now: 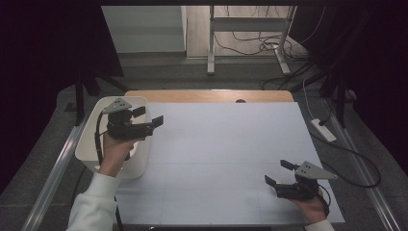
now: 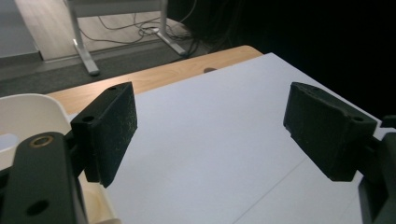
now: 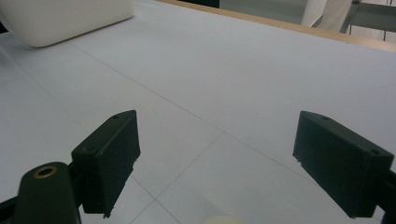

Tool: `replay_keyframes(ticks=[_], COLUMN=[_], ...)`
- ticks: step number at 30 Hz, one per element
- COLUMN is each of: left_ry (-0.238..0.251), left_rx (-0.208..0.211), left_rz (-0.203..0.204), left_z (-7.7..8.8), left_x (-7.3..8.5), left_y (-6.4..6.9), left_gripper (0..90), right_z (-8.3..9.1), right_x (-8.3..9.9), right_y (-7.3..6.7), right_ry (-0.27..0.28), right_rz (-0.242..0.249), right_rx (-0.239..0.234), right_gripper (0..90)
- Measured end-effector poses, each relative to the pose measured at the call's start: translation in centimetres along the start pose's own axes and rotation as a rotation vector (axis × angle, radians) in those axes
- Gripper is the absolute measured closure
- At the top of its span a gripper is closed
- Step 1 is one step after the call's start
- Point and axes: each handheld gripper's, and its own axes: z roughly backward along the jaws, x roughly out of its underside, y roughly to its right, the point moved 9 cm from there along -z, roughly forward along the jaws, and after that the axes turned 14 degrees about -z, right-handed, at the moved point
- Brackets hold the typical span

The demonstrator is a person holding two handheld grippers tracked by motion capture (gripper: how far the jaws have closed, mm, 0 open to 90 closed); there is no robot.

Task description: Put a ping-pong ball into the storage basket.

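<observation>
My left gripper (image 1: 148, 116) is held above the right rim of a white bin (image 1: 91, 125) at the table's left side, jaws wide open and empty, pointing right over the white sheet (image 1: 216, 154). In the left gripper view the gripper (image 2: 210, 135) has nothing between its black pads (image 2: 112, 130), and the bin's rim (image 2: 32, 105) curves at the lower left. My right gripper (image 1: 278, 172) rests low near the table's front right corner, open and empty, pointing left. The right gripper view shows its gripper (image 3: 217, 163) just above the sheet, with the bin (image 3: 65, 18) far off at upper left.
The white sheet covers a wooden table whose far edge (image 1: 207, 95) shows bare wood. Beyond the table stand a metal frame (image 1: 248, 38) and loose cables (image 1: 260, 45) on the floor. A power strip (image 1: 323, 130) lies on the floor at the right.
</observation>
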Motion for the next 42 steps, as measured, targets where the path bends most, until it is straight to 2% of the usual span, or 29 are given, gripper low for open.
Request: replay_keyframes(ticks=[3, 7, 9, 13, 20, 27, 42], left_ry=[0.015, 0.018, 0.025, 0.021, 0.005, -0.004, -0.014], left_rx=[0.035, 0.061, 0.084, 0.104, 0.15, 0.178, 0.232], left_rz=[-0.003, -0.014, -0.023, -0.031, -0.035, -0.041, -0.086], left_z=[-0.3, -0.5, -0.6, -0.8, -2.3, -3.4, -4.5], left_x=[-0.1, -0.1, -0.1, 0.0, 0.5, 0.6, 1.1], left_y=[0.8, 1.6, 2.5, 3.3, 4.7, 5.8, 8.6], left_gripper=[18.1, 17.9, 17.9, 17.8, 17.9, 17.9, 17.9], right_z=[-0.1, 0.0, 0.0, 0.0, 0.2, 0.4, 0.3], right_x=[0.0, 0.0, 0.1, 0.2, 0.2, 0.2, 0.1], right_y=[0.1, 0.1, 0.1, 0.3, 0.4, 0.4, 0.3], right_ry=[0.001, 0.001, -0.004, -0.003, 0.002, 0.003, 0.005], right_rz=[-0.001, 0.002, 0.003, -0.001, -0.004, -0.006, -0.001], right_rx=[0.005, 0.011, 0.013, 0.012, 0.013, 0.013, 0.011], right_gripper=[14.3, 14.3, 14.3, 14.3, 14.3, 14.3, 14.3])
